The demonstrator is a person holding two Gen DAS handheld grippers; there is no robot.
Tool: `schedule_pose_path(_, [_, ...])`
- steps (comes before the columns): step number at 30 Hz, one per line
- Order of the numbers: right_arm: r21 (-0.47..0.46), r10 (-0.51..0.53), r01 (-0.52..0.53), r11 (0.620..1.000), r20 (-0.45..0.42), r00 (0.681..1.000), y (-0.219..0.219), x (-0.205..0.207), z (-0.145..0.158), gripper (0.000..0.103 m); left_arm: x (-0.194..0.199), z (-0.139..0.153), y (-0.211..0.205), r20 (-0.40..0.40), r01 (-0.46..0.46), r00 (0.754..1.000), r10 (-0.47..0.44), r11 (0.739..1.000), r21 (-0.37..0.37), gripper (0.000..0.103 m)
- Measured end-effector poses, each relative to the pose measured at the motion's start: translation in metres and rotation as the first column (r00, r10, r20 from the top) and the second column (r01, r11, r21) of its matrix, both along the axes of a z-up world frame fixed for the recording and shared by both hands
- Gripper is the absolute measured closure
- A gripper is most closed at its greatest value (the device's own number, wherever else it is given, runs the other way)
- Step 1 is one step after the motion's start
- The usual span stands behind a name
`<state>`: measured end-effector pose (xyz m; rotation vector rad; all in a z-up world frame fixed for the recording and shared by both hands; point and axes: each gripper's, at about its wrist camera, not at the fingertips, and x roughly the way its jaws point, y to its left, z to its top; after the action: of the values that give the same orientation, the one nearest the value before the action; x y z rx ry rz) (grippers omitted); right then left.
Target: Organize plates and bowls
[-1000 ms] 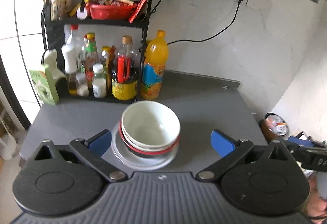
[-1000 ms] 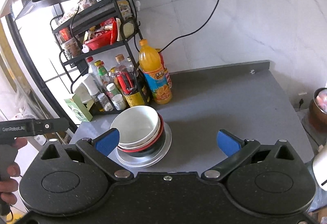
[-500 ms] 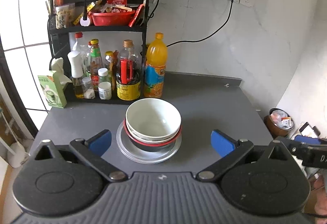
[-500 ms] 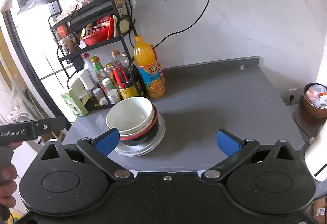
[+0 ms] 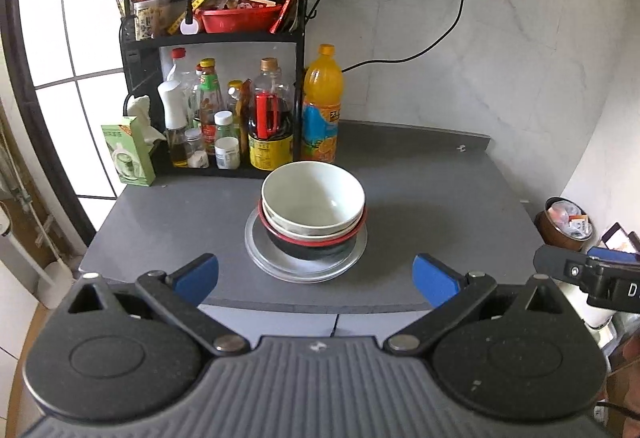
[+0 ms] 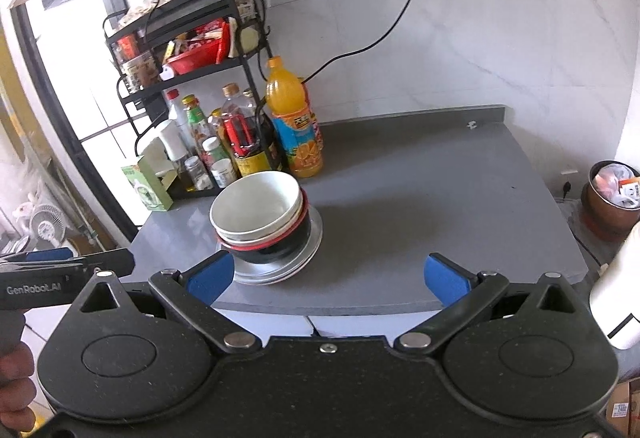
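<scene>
A white bowl nests on top of other bowls, the lowest one black with a red rim. The stack rests on a silver plate on the grey counter. In the right wrist view the white bowl sits over the red-rimmed bowl and the plates. My left gripper is open, held back at the counter's front edge, empty. My right gripper is open too, empty, short of the stack.
A black rack with sauce bottles and an orange juice bottle stands at the back left. A green box sits at the left edge. A power cord hangs on the wall. A bin stands right of the counter.
Both grippers have pulled back and up from the stack, which now looks farther away. The bowls and plates have not moved.
</scene>
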<state>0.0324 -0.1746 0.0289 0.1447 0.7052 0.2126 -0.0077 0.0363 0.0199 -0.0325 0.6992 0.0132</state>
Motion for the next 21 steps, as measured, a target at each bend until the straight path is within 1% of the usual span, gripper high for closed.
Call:
schedule_pose_path(5, [-0.021, 0.013, -0.013, 1.0, -0.011, 1.0, 0.005, -0.004, 0.0, 0.001, -0.007, 0.0, -0.001, -0.007, -0.016, 1.0, 0.016, 1.0, 0.001, 0.0])
schedule_pose_path(9, [-0.029, 0.03, -0.03, 0.999, -0.012, 0.999, 0.008, -0.009, 0.0, 0.001, -0.011, 0.0, -0.001, -0.011, -0.033, 0.999, 0.033, 0.999, 0.027, 0.0])
schedule_pose_path(14, [-0.025, 0.017, -0.018, 1.0, -0.023, 1.0, 0.007, -0.012, 0.0, 0.001, -0.017, -0.004, -0.002, -0.022, -0.032, 0.999, 0.033, 0.999, 0.043, 0.0])
schedule_pose_path(17, [-0.027, 0.021, -0.021, 0.999, -0.026, 0.999, 0.009, -0.016, -0.001, 0.001, -0.019, -0.003, -0.004, -0.016, -0.032, 0.999, 0.033, 0.997, 0.063, 0.0])
schedule_pose_path(21, [-0.025, 0.013, -0.013, 1.0, -0.026, 1.0, 0.011, -0.016, 0.0, 0.001, -0.022, -0.003, -0.002, -0.01, -0.043, 0.999, 0.044, 0.997, 0.057, 0.0])
